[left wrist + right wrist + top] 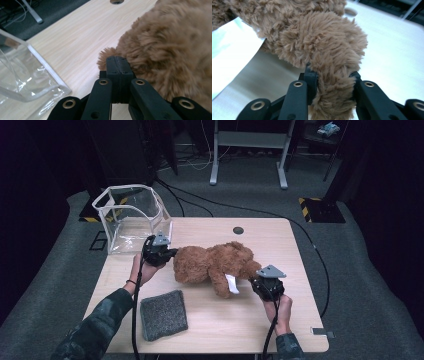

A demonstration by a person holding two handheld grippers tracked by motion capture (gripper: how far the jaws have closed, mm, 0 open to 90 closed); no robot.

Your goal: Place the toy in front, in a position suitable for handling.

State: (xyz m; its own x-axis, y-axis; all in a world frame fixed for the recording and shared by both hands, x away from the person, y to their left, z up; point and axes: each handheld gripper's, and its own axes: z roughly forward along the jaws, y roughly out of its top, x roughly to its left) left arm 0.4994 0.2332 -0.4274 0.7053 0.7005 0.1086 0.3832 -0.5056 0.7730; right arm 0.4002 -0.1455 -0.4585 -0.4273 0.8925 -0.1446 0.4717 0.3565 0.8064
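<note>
Lying on its side across the middle of the worktop [295, 245], a brown teddy bear [212, 264] is gripped at both ends. At its nine o'clock end the left claw [169, 255] is pinched tight on a small tuft of fur; in the left gripper view the two black jaws stand pressed together with only that tuft [106, 56] poking out past their tips, the bulk of the bear rising at two o'clock. At the four o'clock end the right claw [256, 282] is clamped on a thick furry limb; in the right gripper view the limb [332, 82] fills the gap between the jaws, which stay partly apart around it, both pads sunk into the fur. A white tag [232, 284] hangs from the bear near that claw and shows as a pale band at nine o'clock in the right gripper view.

A clear plastic bag [131, 217] with white edging stands open at the worktop's ten o'clock corner, just beside the left claw and apart from the bear. A grey felt pad [163, 314] lies flat at seven o'clock, well clear of the bear. A round cable hole [238, 230] sits at twelve o'clock near the far edge. Both hands come in from six o'clock, cables trailing back from each claw
</note>
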